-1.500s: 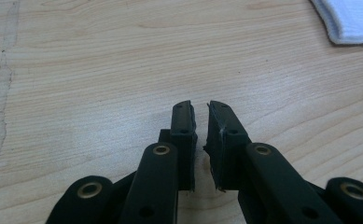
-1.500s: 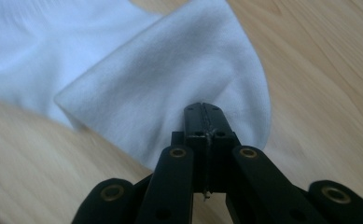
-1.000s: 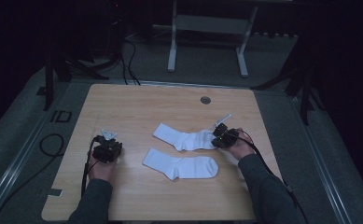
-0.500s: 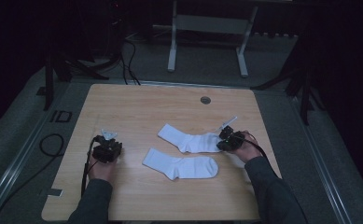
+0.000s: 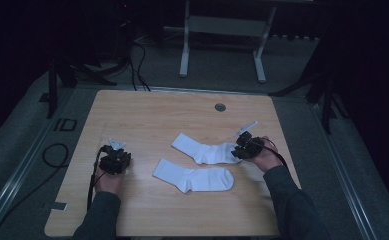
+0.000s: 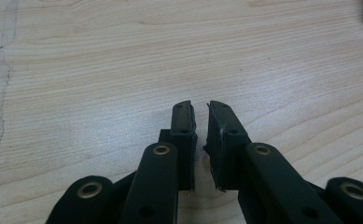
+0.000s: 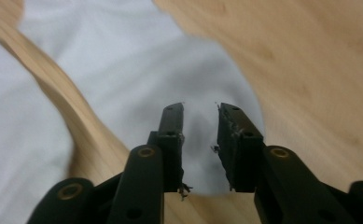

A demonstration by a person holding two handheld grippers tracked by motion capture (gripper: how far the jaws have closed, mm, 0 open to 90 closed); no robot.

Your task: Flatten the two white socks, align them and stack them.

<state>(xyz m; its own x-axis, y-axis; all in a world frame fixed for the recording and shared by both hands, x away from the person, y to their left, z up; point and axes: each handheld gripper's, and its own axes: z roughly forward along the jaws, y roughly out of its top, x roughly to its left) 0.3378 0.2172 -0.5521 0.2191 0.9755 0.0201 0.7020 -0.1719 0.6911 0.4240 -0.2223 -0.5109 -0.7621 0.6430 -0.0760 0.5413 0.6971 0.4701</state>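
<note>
Lying on the wooden table (image 5: 147,115) are two white socks — the farther sock (image 5: 202,149) stretches toward the right gripper (image 5: 243,148), the nearer sock (image 5: 194,177) sits just below it, apart or perhaps barely touching. In the right gripper view the jaws stand slightly parted over the farther sock's rounded end (image 7: 170,70), gripping nothing. The left gripper (image 6: 200,122) rests over bare wood at the table's left — jaws nearly together, a thin gap between.
</note>
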